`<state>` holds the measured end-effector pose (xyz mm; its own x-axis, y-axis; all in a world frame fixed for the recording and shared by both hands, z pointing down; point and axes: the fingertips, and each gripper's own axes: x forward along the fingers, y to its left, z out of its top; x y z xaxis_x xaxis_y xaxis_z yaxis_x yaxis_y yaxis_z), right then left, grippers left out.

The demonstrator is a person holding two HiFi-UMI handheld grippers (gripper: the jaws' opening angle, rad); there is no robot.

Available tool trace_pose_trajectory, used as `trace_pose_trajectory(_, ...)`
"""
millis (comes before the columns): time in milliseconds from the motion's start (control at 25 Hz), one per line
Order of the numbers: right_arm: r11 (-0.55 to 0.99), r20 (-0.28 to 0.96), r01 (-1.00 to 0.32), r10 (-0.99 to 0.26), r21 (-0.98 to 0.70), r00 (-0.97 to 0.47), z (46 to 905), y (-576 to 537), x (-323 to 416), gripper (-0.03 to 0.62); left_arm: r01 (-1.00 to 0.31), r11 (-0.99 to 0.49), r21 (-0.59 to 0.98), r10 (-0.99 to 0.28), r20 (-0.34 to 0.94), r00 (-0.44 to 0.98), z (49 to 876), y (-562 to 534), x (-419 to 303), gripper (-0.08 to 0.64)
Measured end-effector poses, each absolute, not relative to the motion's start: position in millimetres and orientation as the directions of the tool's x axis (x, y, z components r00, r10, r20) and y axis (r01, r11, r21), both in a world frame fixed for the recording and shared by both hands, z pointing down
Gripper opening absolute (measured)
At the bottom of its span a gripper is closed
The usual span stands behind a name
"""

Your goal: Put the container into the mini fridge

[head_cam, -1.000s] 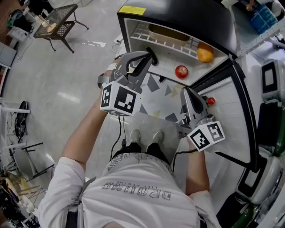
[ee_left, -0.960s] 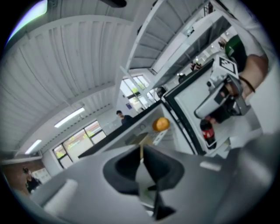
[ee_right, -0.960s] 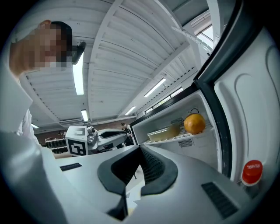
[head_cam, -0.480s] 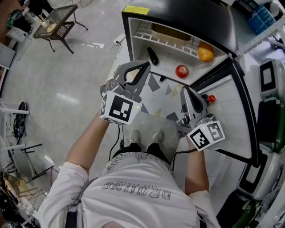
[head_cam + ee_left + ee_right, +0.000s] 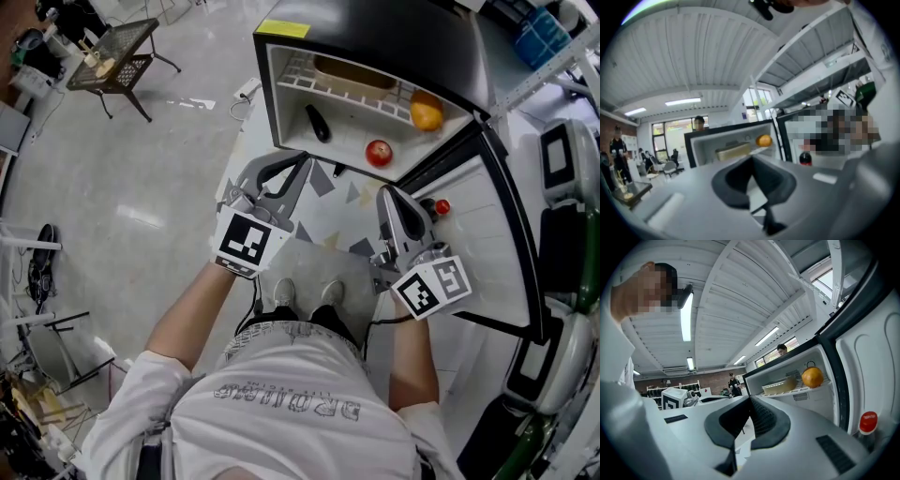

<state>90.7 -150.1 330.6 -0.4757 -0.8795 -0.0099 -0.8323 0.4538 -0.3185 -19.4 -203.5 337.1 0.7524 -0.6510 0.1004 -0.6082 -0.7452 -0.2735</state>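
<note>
Mini fridge (image 5: 394, 33) stands on the floor, door (image 5: 487, 253) swung wide open to the right.

Container (image 5: 354, 70) is inside the fridge. It sits on the white wire shelf (image 5: 298, 75), along the shelf's rear edge, left of centre to mid-span. It is shallow, long and rectangular, with pale yellowish, slightly see-through walls. Contents cannot be made out. Both gripper views show it there too, a low tan tray (image 5: 733, 151) (image 5: 778, 386).

An orange (image 5: 426, 114) sits at the shelf's right end, near the container; whether they touch cannot be told. Below the shelf, on the fridge floor, a red apple (image 5: 379, 152) lies toward the right and a small black object (image 5: 317, 122) toward the left. A red-capped bottle (image 5: 441, 207) stands in the door.

Left gripper (image 5: 298, 161) is held out in front of the fridge's lower left corner. Its jaws are closed tip to tip with nothing between them (image 5: 751, 157). Right gripper (image 5: 386, 192) is just off the door's hinge edge, near the bottle. Its jaws are likewise pressed together and empty (image 5: 750, 399). Both point toward the open fridge, well apart from the container.
</note>
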Motion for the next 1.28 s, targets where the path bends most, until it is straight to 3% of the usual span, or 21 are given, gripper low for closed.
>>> trace_pose_trajectory(440, 0.460, -0.021, -0.829, -0.878, -0.317, -0.479, 328, -148, 89, 0.000, -0.622, -0.768, -0.152, -0.638, 0.095, 0.764, 345, -202, -31, 0.009)
trace_pose_trajectory(1280, 0.476, -0.014, -0.819, -0.867, -0.320, -0.498, 330, -152, 97, 0.000, -0.598, -0.796, -0.096, -0.605, 0.082, 0.792, 349, -200, -24, 0.009)
